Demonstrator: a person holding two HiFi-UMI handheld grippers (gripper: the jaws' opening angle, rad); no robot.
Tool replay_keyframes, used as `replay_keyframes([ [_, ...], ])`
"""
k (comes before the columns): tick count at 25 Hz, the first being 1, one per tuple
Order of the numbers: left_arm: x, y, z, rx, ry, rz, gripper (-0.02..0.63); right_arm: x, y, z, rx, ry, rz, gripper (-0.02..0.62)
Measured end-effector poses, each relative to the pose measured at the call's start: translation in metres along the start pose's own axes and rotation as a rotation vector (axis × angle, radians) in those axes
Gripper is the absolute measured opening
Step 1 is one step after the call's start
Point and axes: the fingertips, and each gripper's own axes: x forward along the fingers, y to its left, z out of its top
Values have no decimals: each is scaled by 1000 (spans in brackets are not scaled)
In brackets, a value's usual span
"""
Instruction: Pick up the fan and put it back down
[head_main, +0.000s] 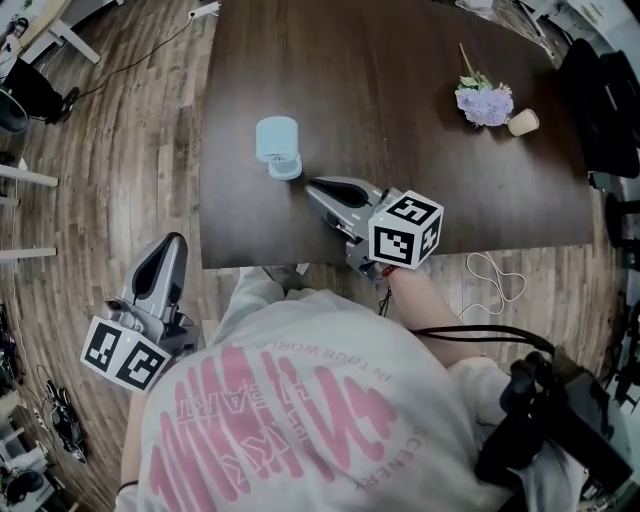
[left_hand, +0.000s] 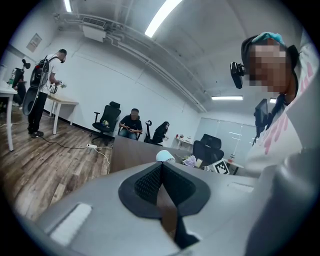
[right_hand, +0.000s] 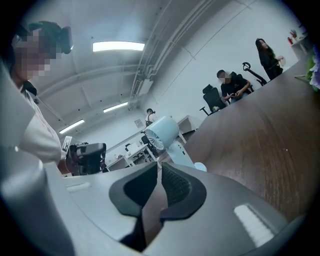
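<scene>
A small pale blue fan (head_main: 277, 146) stands upright on the dark wooden table (head_main: 450, 200), near its front left part. My right gripper (head_main: 308, 184) lies low over the table just right of the fan's base, pointing at it without touching. In the right gripper view the fan (right_hand: 162, 132) stands close ahead of the right gripper (right_hand: 159, 167), whose pads are parted by only a narrow slit with nothing between them. My left gripper (head_main: 175, 240) hangs off the table's left front corner over the floor, shut and empty (left_hand: 161, 167). The fan (left_hand: 165, 156) shows small beyond it.
A bunch of purple flowers (head_main: 484, 103) and a small cup (head_main: 523, 122) lie at the table's far right. A white cord (head_main: 495, 277) loops on the floor past the front edge. Black chairs (head_main: 605, 100) crowd the right side. People sit and stand across the room.
</scene>
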Motion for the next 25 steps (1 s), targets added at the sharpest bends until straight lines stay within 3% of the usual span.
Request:
replay_keyframes([
  [6, -5, 17, -2, -20, 5, 7, 18, 20, -4, -9, -31, 46, -44, 75],
  [14, -5, 44, -6, -53, 25, 11, 18, 46, -26, -8, -105, 53, -215, 241],
  [25, -2, 80, -2, -75, 52, -11, 18, 81, -40, 0, -151, 41, -338, 301],
])
